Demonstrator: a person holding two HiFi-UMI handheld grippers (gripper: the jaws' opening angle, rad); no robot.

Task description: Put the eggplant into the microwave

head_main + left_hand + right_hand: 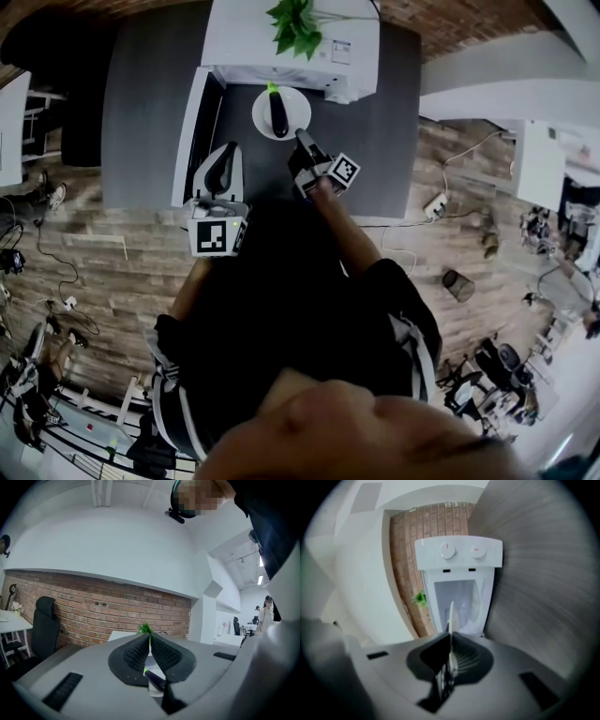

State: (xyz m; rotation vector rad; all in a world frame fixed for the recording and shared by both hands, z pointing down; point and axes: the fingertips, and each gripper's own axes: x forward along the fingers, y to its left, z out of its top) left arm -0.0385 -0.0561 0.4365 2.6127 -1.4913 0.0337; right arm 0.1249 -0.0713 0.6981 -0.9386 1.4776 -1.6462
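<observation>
both arms stretched forward, right gripper [301, 137] jaws pinching plate [262, 112] rim, left gripper [225, 156] jaws closed

The eggplant [278, 114] lies on a white plate [262, 116] before the microwave [242, 39], right gripper [301, 137] at the plate's rim.

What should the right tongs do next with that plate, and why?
Probably ease the plate forward into the microwave. The right tongs are shut on its rim, the eggplant lies on it, and the door stands open with the cavity straight ahead.
</observation>
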